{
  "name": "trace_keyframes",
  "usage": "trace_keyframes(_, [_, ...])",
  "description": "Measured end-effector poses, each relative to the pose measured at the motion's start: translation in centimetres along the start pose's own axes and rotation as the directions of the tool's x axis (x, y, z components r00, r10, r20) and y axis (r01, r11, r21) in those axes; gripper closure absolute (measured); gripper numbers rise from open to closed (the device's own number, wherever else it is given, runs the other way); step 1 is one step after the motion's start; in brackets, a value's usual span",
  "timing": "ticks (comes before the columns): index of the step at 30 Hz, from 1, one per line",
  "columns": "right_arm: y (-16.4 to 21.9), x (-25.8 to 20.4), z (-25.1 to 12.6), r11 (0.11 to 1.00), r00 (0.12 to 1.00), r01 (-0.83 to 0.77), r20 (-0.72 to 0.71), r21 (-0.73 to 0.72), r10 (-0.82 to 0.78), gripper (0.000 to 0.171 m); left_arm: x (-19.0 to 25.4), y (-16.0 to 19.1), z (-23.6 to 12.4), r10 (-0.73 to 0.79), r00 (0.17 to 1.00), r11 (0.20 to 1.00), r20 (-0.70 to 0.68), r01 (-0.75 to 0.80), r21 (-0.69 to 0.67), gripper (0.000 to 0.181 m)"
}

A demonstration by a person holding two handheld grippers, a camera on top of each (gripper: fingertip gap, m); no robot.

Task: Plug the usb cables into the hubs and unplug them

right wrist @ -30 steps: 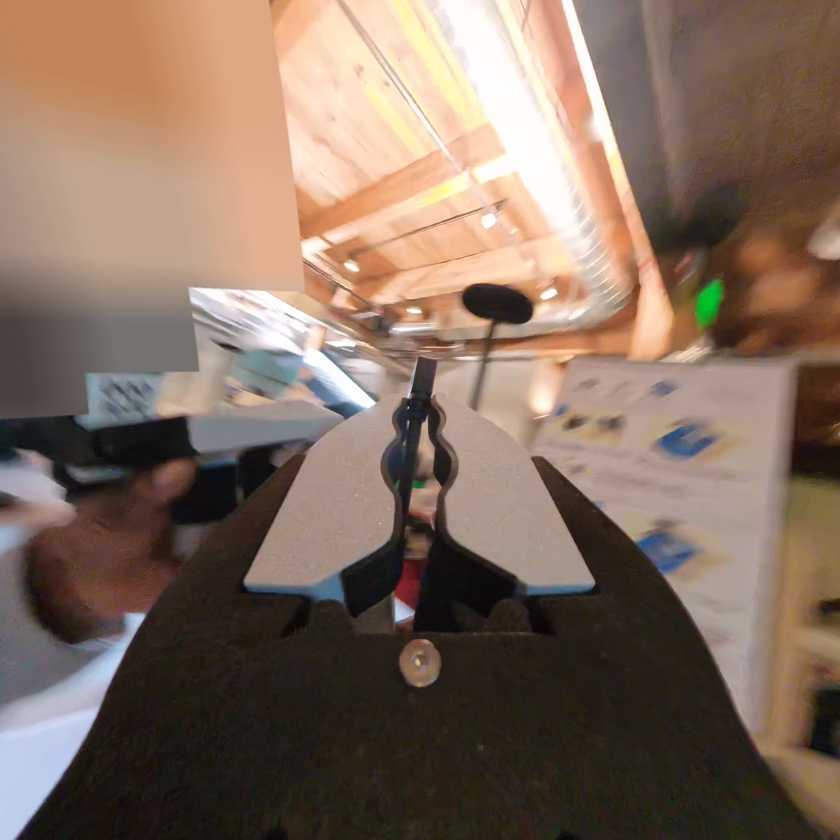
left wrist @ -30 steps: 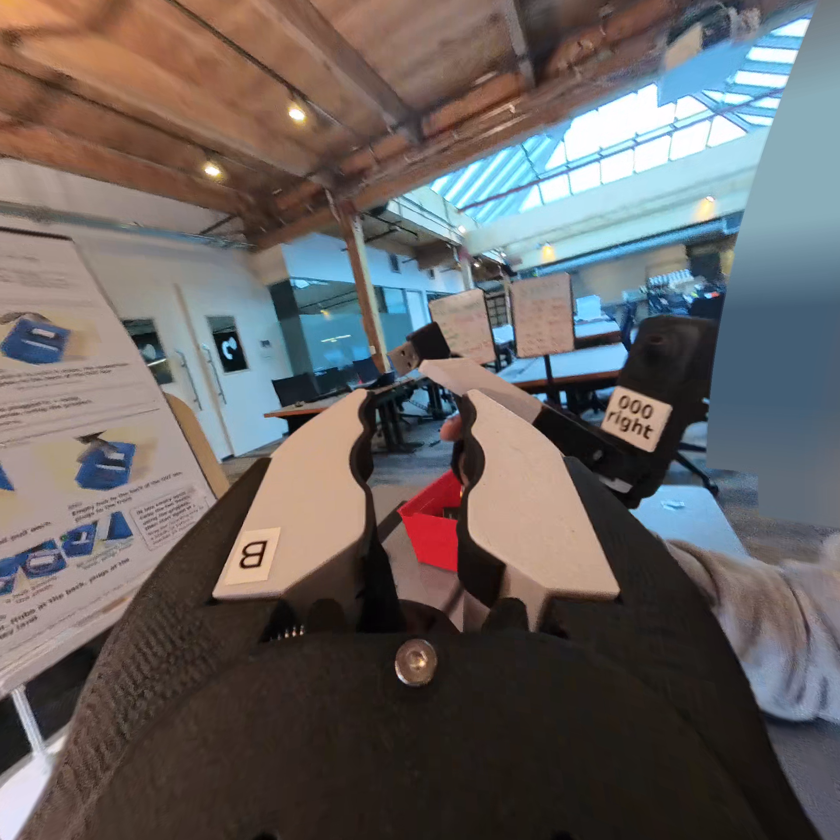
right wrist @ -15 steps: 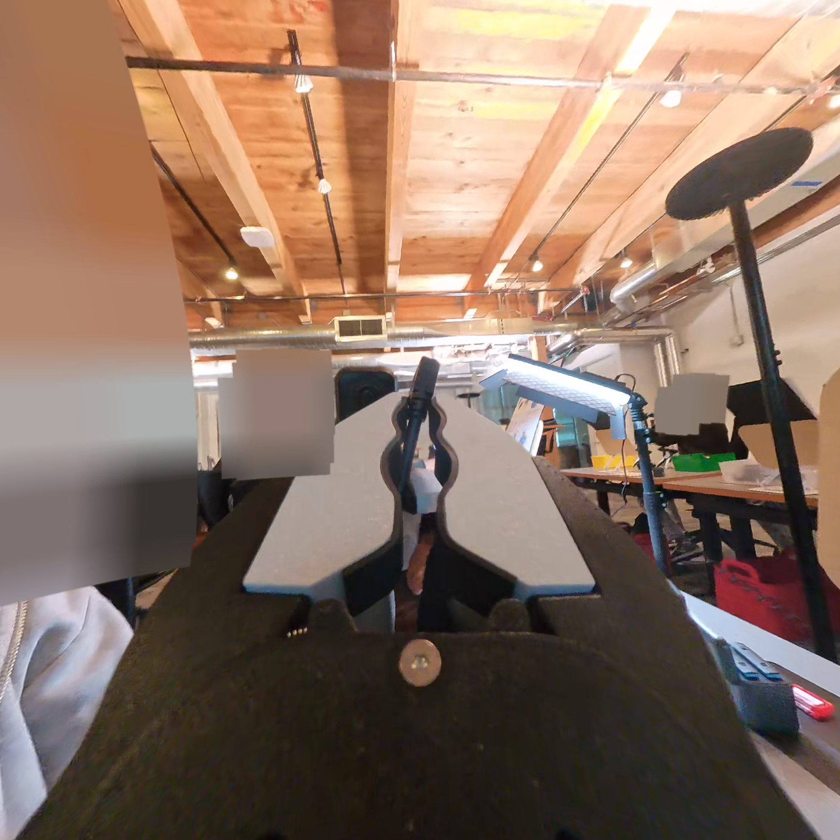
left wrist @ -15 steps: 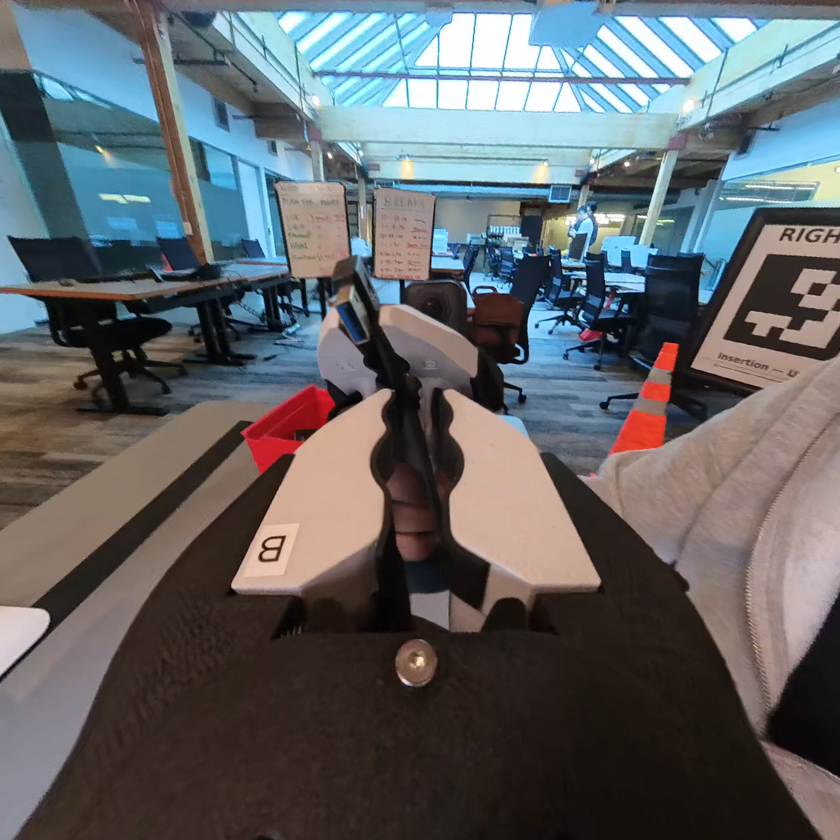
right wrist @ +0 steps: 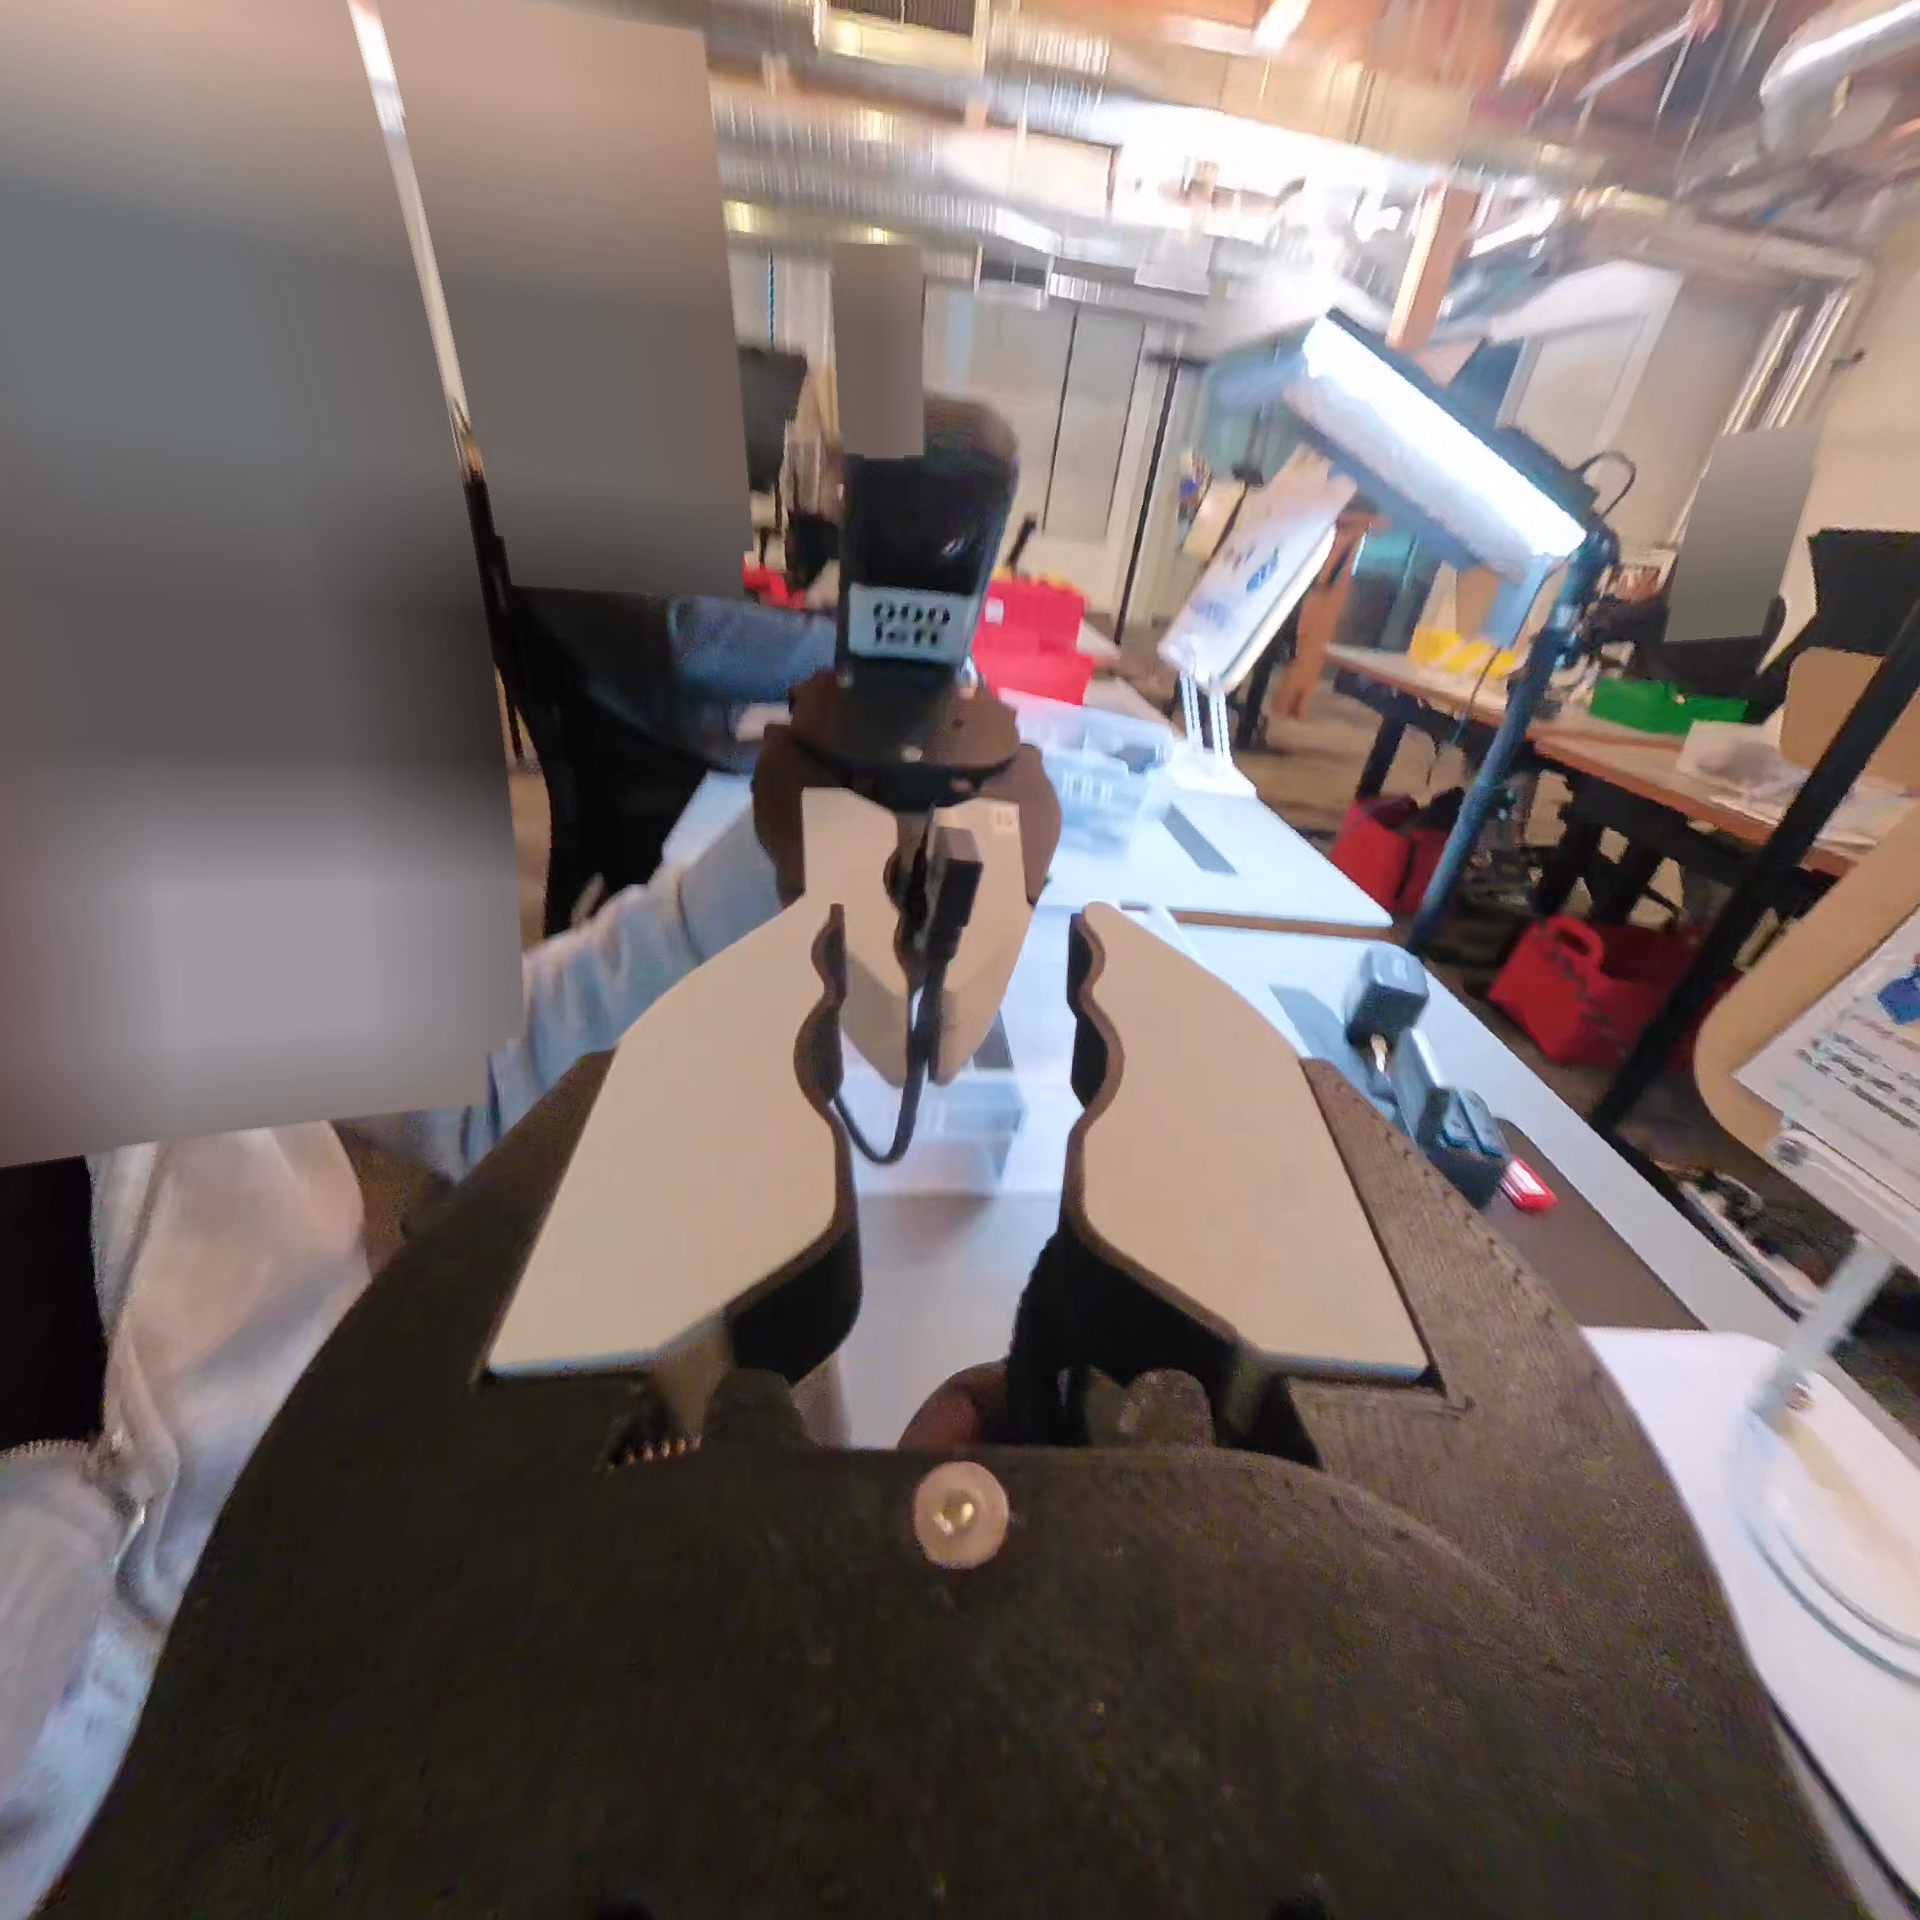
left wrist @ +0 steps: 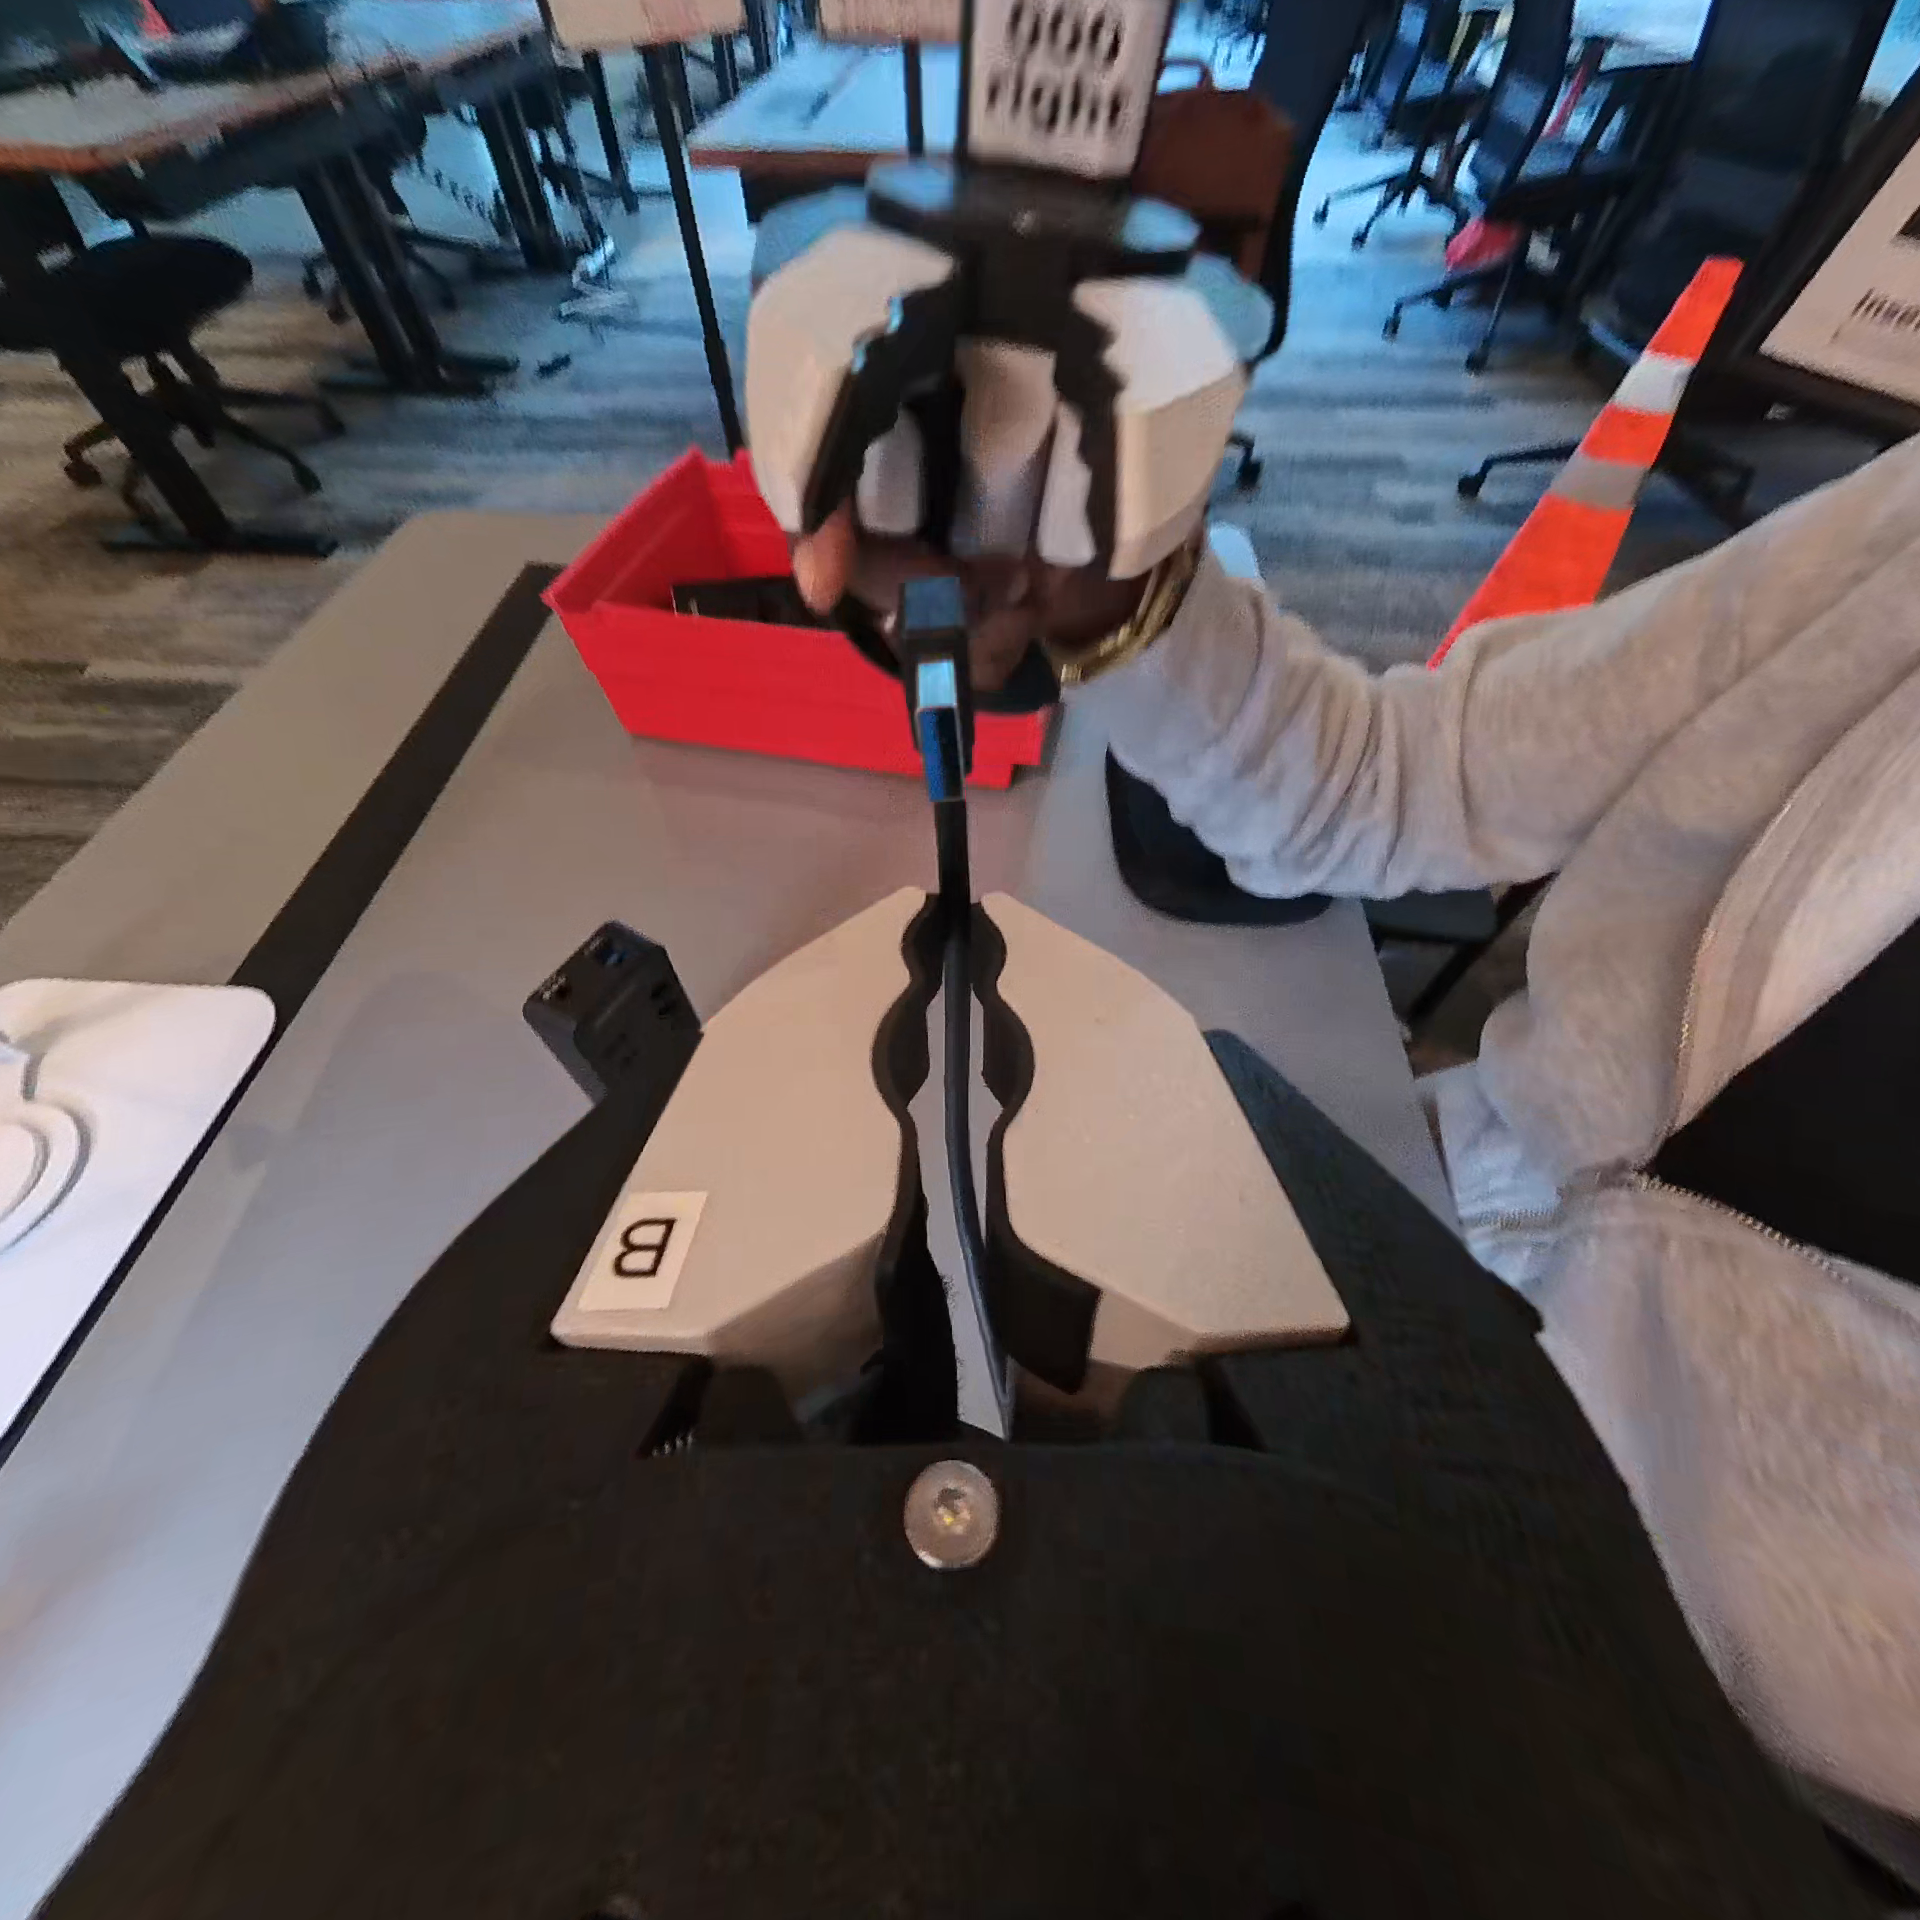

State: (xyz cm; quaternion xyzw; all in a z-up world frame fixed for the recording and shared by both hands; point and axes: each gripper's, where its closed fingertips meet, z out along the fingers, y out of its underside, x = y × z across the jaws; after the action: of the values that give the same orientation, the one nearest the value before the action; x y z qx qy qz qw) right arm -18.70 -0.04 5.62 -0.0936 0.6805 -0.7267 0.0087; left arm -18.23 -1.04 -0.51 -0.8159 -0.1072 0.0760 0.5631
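Facing each other over the table (left wrist: 540, 831), your two grippers sit close. Red bin (left wrist: 727, 675) stands at the far edge, hub (left wrist: 613, 1013) just left of your left gripper (left wrist: 948, 914). Left tongs are clamped on the cable (left wrist: 956, 1091), plug (left wrist: 940, 717) jutting forward, likely to free it for aiming. Right gripper (right wrist: 951, 935) is spread wide, holding nothing.

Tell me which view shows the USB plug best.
The left wrist view: the USB plug juts past the shut left gripper, sharp against the red bin. The right wrist view shows it smaller, end-on and dark, beyond the open right gripper.
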Motion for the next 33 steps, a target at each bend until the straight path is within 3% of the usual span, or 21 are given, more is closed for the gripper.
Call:
trace_keyframes(1, [0.4, -0.3, -0.1, 0.998, 1.000, 0.028, -0.003, -0.047, -0.029, 0.129, -0.1, 0.5, 0.1, 0.007, 1.000, 1.000, 0.002, -0.007, -0.031, 0.176])
trace_keyframes(8, [3.9, -0.8, 1.6, 0.947, 0.990, 0.108, -0.051, -0.303, -0.130, 0.140, 0.3, 3.5, 1.7, 0.046, 0.999, 0.977, -0.023, -0.050, -0.209, 0.176])
trace_keyframes(13, [5.3, -0.8, 1.8, 0.925, 0.994, 0.080, -0.038, -0.373, -0.101, 0.162, 0.4, 4.9, 2.1, 0.062, 0.998, 0.956, -0.033, -0.069, -0.286, 0.176])
trace_keyframes(17, [5.4, -0.6, 1.3, 0.924, 0.996, 0.073, -0.020, -0.375, -0.087, 0.163, 0.0, 4.9, 2.1, 0.053, 0.998, 0.958, -0.023, -0.058, -0.280, 0.176])
trace_keyframes(19, [4.2, 0.4, 1.3, 0.955, 0.995, 0.049, -0.068, -0.294, -0.072, 0.163, -1.2, 3.5, 1.9, 0.032, 0.998, 0.978, 0.055, -0.020, -0.210, 0.174])
trace_keyframes(21, [2.4, 2.1, 0.8, 0.987, 0.987, -0.001, -0.160, -0.163, -0.025, 0.163, -4.0, 0.6, 0.7, 0.035, 0.966, 0.998, 0.256, -0.020, -0.062, 0.146])
trace_keyframes(23, [0.1, 4.1, -0.2, 0.998, 0.965, -0.058, -0.255, 0.025, 0.063, 0.163, -6.6, -4.4, -2.7, -0.002, 0.854, 0.963, 0.520, -0.140, 0.232, 0.137])
trace_keyframes(24, [-0.8, 5.1, -0.9, 0.990, 0.948, -0.081, -0.296, 0.117, 0.112, 0.163, -6.5, -7.0, -4.9, -0.057, 0.808, 0.885, 0.587, -0.231, 0.404, 0.138])
trace_keyframes(26, [-1.9, 7.0, -2.4, 0.964, 0.903, -0.087, -0.389, 0.252, 0.183, 0.163, -3.1, -10.4, -7.3, -0.098, 0.832, 0.665, 0.546, -0.353, 0.658, 0.156])
trace_keyframes(27, [-2.3, 7.7, -3.1, 0.950, 0.880, -0.068, -0.431, 0.303, 0.200, 0.163, -1.6, -11.0, -6.7, -0.088, 0.880, 0.629, 0.467, -0.315, 0.711, 0.164])
trace_keyframes(30, [-4.0, 8.4, -5.2, 0.891, 0.834, -0.007, -0.489, 0.454, 0.256, 0.164, 0.4, -9.5, 0.1, -0.117, 0.982, 0.795, 0.146, 0.004, 0.606, 0.157])
trace_keyframes(33, [-6.0, 7.1, -6.5, 0.794, 0.852, 0.029, -0.431, 0.607, 0.299, 0.163, -1.0, -7.7, 4.1, -0.240, 0.967, 0.782, 0.087, 0.139, 0.607, 0.154])
